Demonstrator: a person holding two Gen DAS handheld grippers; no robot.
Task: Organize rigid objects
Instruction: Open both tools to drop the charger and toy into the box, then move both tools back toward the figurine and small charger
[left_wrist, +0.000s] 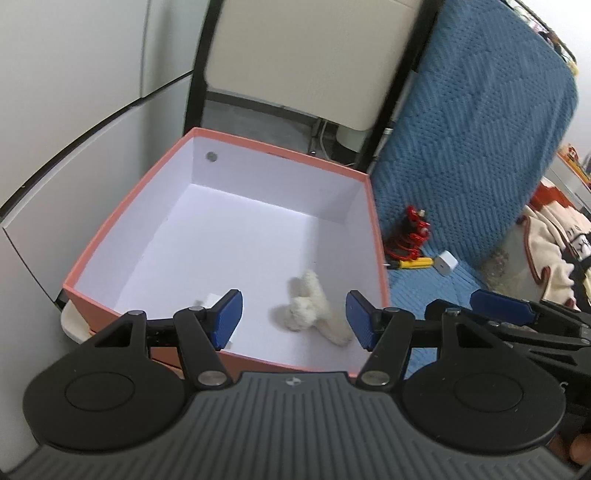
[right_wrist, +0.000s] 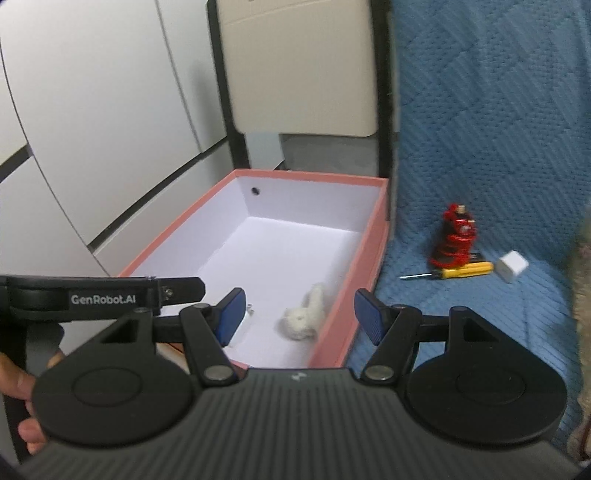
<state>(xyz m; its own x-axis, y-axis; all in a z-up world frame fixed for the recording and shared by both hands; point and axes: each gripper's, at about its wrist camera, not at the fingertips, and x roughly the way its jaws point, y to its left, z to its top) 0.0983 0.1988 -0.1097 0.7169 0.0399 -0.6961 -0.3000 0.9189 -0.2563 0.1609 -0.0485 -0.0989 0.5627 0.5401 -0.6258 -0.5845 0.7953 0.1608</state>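
A pink box (left_wrist: 236, 140) with a white inside stands open beside a blue quilted couch; it also shows in the right wrist view (right_wrist: 365, 266). A small white plush toy (left_wrist: 310, 310) (right_wrist: 304, 317) lies in its near right corner. On the couch lie a red coiled cable (left_wrist: 412, 232) (right_wrist: 456, 240), a yellow screwdriver (left_wrist: 412, 263) (right_wrist: 461, 269) and a white charger cube (left_wrist: 447, 263) (right_wrist: 511, 266). My left gripper (left_wrist: 293, 319) is open and empty above the box's near edge. My right gripper (right_wrist: 299, 315) is open and empty, over the box's near right corner.
A blue quilted cover (left_wrist: 480, 129) (right_wrist: 498, 129) drapes the couch on the right. White cabinet panels (left_wrist: 74, 92) stand on the left, a cream chair with a black frame (left_wrist: 306, 55) behind the box. Cream clothing (left_wrist: 554, 240) lies at far right.
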